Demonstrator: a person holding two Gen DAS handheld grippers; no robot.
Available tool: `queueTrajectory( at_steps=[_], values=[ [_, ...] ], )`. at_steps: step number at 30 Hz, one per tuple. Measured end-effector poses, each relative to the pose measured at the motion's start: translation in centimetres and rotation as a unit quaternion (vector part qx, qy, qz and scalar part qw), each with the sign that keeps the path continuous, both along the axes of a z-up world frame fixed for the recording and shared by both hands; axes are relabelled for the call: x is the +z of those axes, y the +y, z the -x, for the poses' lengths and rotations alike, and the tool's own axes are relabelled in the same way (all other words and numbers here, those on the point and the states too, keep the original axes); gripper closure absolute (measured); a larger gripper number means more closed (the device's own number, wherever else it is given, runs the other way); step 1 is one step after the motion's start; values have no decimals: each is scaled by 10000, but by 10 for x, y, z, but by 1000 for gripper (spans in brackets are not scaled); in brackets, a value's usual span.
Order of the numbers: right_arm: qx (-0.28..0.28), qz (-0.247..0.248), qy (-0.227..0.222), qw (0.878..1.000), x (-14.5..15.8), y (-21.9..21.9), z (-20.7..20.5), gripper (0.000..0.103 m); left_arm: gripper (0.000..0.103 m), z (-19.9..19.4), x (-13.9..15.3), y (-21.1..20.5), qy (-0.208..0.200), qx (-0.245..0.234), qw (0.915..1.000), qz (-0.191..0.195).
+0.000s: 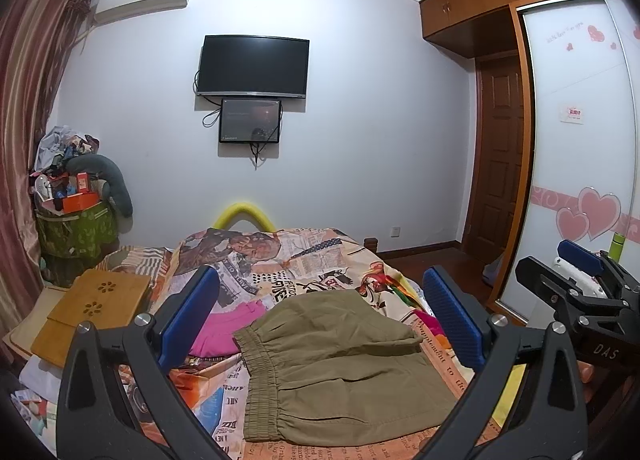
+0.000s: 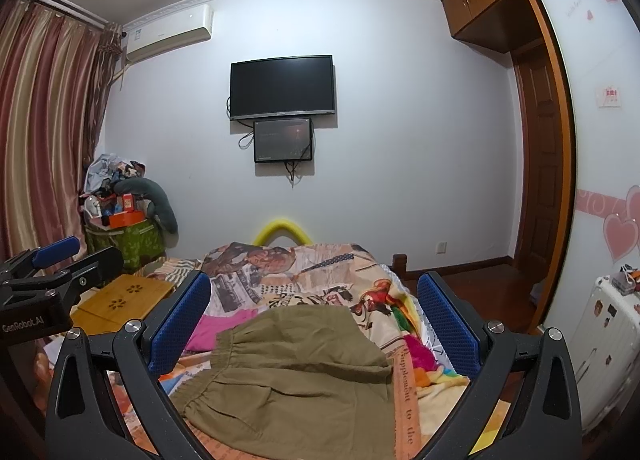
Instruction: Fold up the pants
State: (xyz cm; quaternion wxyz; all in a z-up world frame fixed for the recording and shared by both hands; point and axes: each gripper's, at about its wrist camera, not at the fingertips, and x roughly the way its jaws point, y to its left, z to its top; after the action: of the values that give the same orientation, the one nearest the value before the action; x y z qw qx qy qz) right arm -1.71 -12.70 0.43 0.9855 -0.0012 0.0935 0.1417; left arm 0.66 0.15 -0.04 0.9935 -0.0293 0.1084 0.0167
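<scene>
Olive-green pants lie folded on the patterned bedspread, elastic waistband to the left. They also show in the right wrist view. My left gripper is open and empty, held above the pants. My right gripper is open and empty, also above the pants. The right gripper shows at the right edge of the left wrist view; the left gripper shows at the left edge of the right wrist view.
A pink garment lies left of the pants. A wooden lap tray sits on the bed's left side. A cluttered green hamper stands by the curtain. A wardrobe and white suitcase are at the right.
</scene>
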Motion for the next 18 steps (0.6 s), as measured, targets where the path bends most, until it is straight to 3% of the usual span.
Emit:
queueTrajectory(
  at_steps=[18],
  values=[
    [-10, -7, 27, 10000, -2, 0, -1, 0, 0, 0, -3, -1, 25, -22, 10000, 2]
  ],
)
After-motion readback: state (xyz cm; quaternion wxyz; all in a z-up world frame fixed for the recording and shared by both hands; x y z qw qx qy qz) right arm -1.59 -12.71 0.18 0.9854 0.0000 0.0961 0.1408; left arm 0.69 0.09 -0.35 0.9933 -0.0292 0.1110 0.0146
